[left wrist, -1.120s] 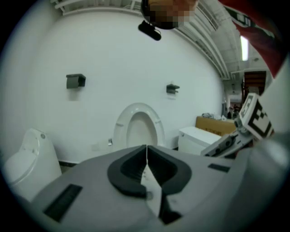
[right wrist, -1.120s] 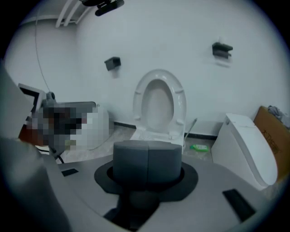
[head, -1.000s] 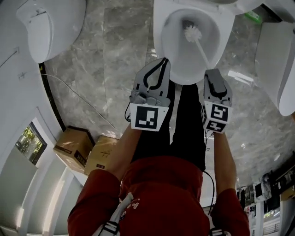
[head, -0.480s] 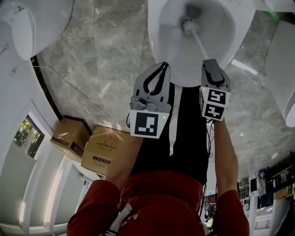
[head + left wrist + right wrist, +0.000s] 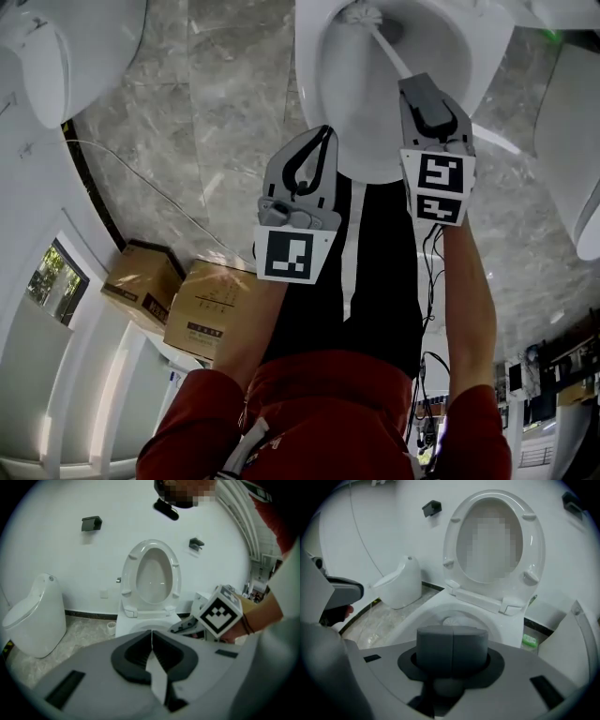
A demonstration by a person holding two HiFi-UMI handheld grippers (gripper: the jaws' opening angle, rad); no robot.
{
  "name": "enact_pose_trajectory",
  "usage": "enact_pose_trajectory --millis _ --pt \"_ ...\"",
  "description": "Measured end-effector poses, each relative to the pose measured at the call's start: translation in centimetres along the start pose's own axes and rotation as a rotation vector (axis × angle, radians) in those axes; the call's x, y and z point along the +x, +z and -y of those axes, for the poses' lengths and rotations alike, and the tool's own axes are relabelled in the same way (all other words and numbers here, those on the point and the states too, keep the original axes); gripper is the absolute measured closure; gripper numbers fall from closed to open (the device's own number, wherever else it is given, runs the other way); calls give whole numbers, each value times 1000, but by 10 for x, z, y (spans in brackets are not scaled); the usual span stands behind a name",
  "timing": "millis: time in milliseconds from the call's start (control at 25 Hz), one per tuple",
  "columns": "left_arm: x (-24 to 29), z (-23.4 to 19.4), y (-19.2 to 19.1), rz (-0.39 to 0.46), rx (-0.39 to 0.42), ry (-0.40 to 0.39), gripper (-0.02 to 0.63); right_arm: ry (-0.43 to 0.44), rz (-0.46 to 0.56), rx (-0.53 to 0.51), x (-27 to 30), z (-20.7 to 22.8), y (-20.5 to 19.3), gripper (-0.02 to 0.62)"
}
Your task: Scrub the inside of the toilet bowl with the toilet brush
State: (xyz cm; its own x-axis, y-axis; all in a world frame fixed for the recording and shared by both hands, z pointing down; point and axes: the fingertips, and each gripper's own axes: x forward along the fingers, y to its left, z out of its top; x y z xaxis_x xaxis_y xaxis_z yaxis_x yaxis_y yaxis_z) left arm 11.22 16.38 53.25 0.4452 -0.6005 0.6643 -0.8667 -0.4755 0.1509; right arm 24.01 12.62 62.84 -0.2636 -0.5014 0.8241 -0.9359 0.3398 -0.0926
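Grey marble floor (image 5: 216, 112) fills the head view; my right gripper (image 5: 419, 86) clamps the toilet brush (image 5: 361, 13), bristles inside the toilet bowl (image 5: 309, 75). Left gripper view: my left gripper (image 5: 151, 637) is pinched together, empty. Right gripper view: jaws clenched, bristles in the bowl beyond.

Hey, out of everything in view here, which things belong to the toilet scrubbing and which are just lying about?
In the job:
toilet bowl
toilet brush
right claw, shut on the brush handle

Lying about:
two cardboard boxes
second toilet off to the left
left claw, shut and empty
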Motion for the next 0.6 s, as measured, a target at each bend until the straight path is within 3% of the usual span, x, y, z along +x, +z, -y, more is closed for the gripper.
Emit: enact_pose_trajectory --millis 160,320,480,600 --pt "-1 2 0 -3 -8 -2 607 -103 -39 -70 -7 47 -5 451" --pt "-2 1 -2 -4 -5 -3 607 -174 -140 -94 -31 70 -41 451" --pt "-1 -2 -5 -3 -4 1 607 -165 -249 -26 -63 63 -82 451" --pt "-3 -5 -6 0 -13 10 607 -122 -321 6 -83 34 -106 449"
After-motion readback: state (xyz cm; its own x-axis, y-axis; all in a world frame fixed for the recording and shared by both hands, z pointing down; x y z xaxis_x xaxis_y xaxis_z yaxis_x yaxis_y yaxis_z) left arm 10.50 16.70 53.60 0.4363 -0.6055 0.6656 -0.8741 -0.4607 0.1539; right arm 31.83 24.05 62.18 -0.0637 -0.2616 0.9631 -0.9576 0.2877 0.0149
